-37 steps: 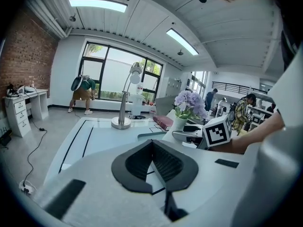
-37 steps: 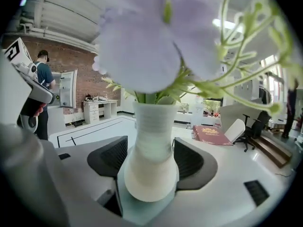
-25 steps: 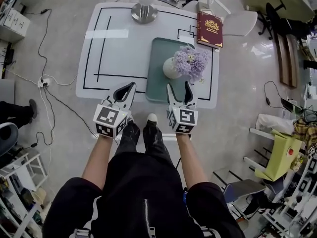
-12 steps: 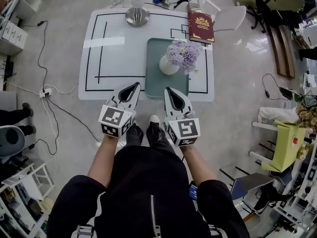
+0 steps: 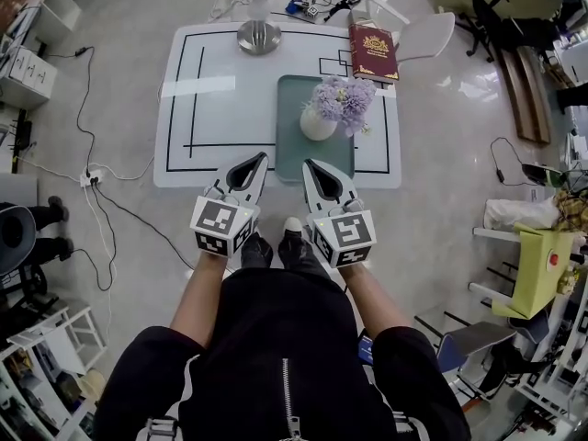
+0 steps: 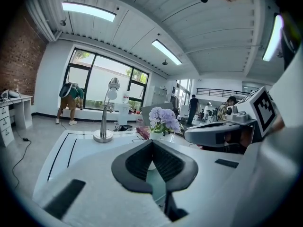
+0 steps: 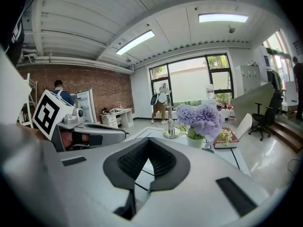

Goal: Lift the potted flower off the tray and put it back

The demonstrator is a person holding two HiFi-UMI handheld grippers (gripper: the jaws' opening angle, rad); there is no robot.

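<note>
The potted flower point(image 5: 336, 108), purple blooms in a white pot, stands upright on the green tray point(image 5: 296, 154) on the white table. Both grippers hover at the table's near edge, short of the tray and apart from the pot. My left gripper point(image 5: 261, 157) is shut with nothing in it. My right gripper point(image 5: 307, 163) has just been closing and is shut, empty too. In the left gripper view the flower point(image 6: 162, 121) shows beyond the joined tips of the left gripper point(image 6: 152, 142). In the right gripper view it point(image 7: 201, 118) stands ahead, right of the right gripper point(image 7: 148, 139).
A lamp on a round metal base point(image 5: 259, 35) stands at the table's far edge, a red book point(image 5: 373, 51) at the far right corner. A white chair point(image 5: 424, 35) sits behind. Cables and a power strip point(image 5: 90, 178) lie on the floor at left.
The right gripper's jaws went from open to shut, empty. Both grippers rose and drew back from the tray toward the person's body. The flower stayed on the tray.
</note>
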